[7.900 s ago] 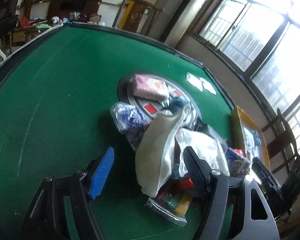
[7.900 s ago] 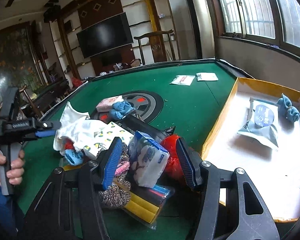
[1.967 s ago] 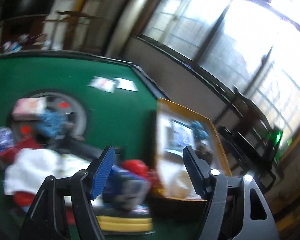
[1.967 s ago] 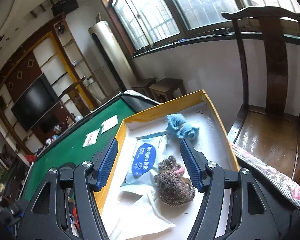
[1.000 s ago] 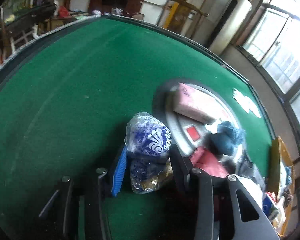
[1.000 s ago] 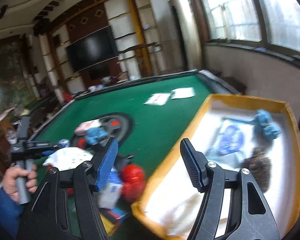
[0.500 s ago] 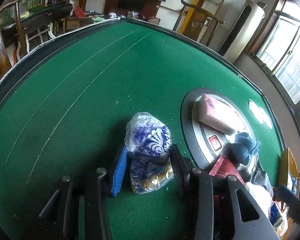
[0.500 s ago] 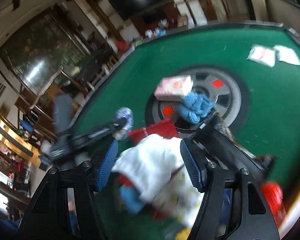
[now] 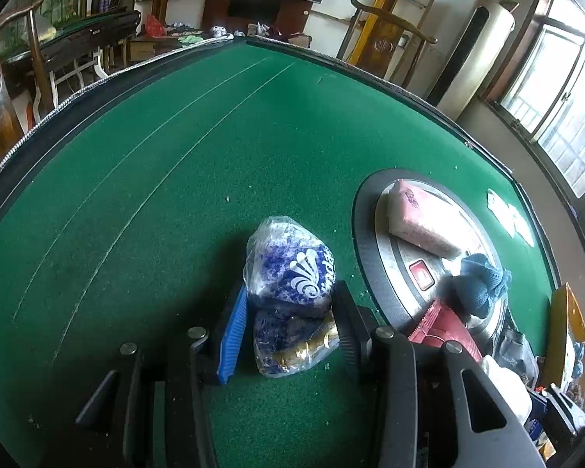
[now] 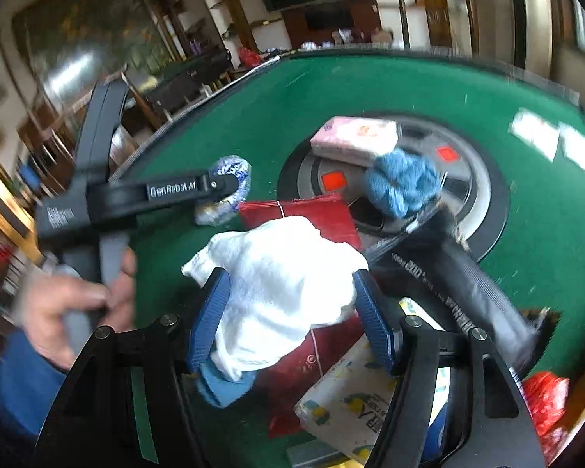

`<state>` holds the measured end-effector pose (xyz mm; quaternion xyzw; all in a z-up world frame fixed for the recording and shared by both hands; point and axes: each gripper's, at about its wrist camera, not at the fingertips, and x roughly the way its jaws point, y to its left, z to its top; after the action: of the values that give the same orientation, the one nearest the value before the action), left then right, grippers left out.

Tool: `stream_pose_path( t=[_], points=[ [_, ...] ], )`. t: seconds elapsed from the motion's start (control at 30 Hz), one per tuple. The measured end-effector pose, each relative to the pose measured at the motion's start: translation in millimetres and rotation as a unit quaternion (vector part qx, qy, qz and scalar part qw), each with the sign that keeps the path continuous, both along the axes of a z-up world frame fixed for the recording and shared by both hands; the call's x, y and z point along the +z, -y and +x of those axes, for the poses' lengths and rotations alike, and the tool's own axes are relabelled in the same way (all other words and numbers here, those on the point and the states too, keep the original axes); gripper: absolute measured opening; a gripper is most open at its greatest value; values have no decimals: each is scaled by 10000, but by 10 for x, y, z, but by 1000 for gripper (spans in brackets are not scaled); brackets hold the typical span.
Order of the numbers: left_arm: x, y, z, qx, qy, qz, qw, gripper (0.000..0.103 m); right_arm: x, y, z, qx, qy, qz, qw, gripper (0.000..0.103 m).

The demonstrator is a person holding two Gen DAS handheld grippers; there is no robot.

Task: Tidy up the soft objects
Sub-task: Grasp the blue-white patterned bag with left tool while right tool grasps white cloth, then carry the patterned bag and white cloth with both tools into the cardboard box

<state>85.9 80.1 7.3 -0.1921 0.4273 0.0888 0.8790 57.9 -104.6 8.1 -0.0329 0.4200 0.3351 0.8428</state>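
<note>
Bagged bundle between left tongs.

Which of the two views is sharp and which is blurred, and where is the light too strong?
Left wrist view: sharp, the blue-and-white plastic bag is crisp; windows at the right are overexposed. Right wrist view: motion-blurred, most at the edges, though the white cloth stays readable; both views curve the green table edge.

The left gripper has white letters on its black side that say "GenRobot.AI". The long black pack has white print on it, with "200" among blurry letters. The blue and white bag shows a white fan sign beside letters too bent to read.
</note>
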Motion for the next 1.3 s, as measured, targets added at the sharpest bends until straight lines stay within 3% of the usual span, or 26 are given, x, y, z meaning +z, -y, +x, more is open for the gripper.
stream_pose_path(
  t=[0.13,0.17,0.2,0.3,0.47,0.63,1.3],
  points=[
    [-6,49,7,-60,-44,128,9999,44,-18,54,-8,-99,76,92,9999,65],
    [-6,48,4,-59,-42,136,9999,44,-28,72,-2,-118,66,103,9999,58],
    [-5,42,0,-61,-39,131,9999,44,-22,84,-7,-119,77,78,9999,40],
    [1,25,-21,-89,-14,90,9999,40,30,105,-55,-166,106,19,9998,23],
    [55,-8,-64,-54,132,-8,9999,39,187,171,-110,-420,586,224,9971,23],
    [138,-14,-121,-39,416,-142,9990,39,304,407,-97,-742,749,704,9919,23],
    [377,343,-244,-548,1073,29,9927,39,351,591,-82,-1130,723,786,9878,23]
  ],
)
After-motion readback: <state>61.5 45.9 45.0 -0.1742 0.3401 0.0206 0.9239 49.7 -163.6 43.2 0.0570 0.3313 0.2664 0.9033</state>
